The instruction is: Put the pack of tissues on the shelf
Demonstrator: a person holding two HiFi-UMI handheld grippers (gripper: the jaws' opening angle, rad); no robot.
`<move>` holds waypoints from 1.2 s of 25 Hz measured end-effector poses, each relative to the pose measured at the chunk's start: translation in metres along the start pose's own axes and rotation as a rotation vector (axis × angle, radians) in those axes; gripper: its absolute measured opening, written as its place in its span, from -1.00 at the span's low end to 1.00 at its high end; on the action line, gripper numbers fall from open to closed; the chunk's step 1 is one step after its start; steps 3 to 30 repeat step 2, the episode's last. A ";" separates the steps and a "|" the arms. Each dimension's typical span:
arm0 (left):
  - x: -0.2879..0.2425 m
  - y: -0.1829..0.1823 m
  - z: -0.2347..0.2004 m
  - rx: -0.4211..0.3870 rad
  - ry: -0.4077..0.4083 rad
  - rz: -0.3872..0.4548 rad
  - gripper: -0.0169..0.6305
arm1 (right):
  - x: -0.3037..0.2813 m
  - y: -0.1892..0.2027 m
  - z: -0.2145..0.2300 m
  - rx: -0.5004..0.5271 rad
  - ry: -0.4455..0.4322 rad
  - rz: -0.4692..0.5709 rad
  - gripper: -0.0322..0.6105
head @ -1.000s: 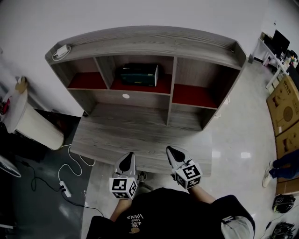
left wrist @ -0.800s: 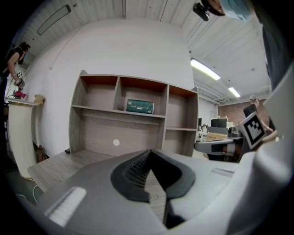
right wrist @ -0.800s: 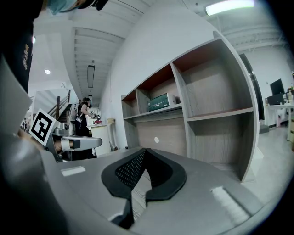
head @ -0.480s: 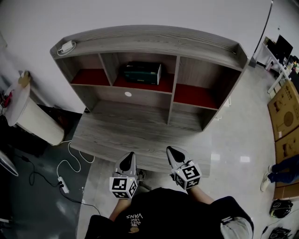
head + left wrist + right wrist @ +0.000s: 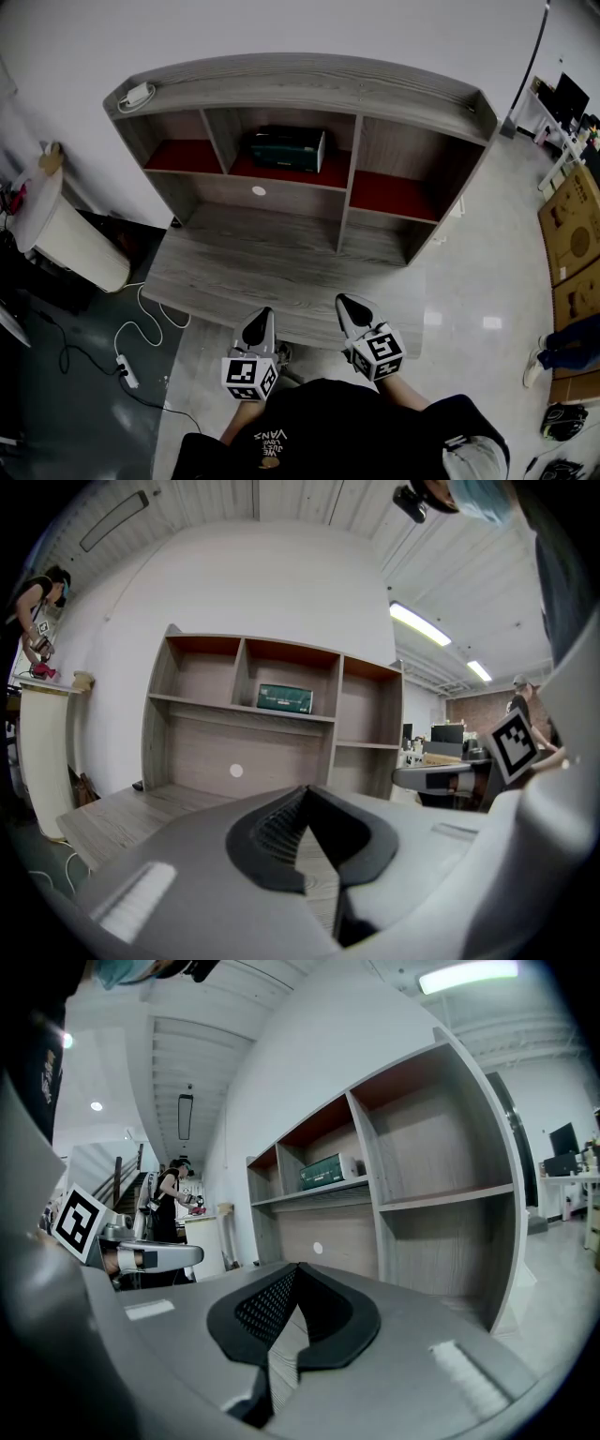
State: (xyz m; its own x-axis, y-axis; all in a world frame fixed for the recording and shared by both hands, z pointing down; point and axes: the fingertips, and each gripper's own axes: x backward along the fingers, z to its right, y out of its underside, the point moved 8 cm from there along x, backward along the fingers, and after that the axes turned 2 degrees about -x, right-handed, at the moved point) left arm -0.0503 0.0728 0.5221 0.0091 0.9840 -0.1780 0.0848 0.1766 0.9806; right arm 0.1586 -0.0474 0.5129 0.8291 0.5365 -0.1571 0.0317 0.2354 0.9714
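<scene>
A dark green pack of tissues (image 5: 287, 149) lies in the middle compartment of the wooden shelf (image 5: 300, 84), on its red board. It also shows as a green box (image 5: 284, 698) in the left gripper view and far off (image 5: 326, 1171) in the right gripper view. My left gripper (image 5: 258, 326) and right gripper (image 5: 351, 311) hang side by side over the near edge of the desk (image 5: 272, 272), both shut with nothing between the jaws, well short of the pack.
A white charger (image 5: 137, 94) rests on the shelf's top left. A round white table (image 5: 56, 234) stands left, with cables and a power strip (image 5: 128, 378) on the floor. Cardboard boxes (image 5: 570, 220) lie at right. A person (image 5: 171, 1206) stands far left.
The head view has shifted slightly, so the shelf sits a little further right in the picture. Both grippers stay in the same place, shut.
</scene>
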 end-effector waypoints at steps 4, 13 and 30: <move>-0.001 0.000 0.000 0.002 0.002 0.000 -0.79 | -0.001 -0.001 0.001 0.001 0.002 0.004 -0.89; -0.001 0.000 0.000 0.002 0.002 0.000 -0.79 | -0.001 -0.001 0.001 0.001 0.002 0.004 -0.89; -0.001 0.000 0.000 0.002 0.002 0.000 -0.79 | -0.001 -0.001 0.001 0.001 0.002 0.004 -0.89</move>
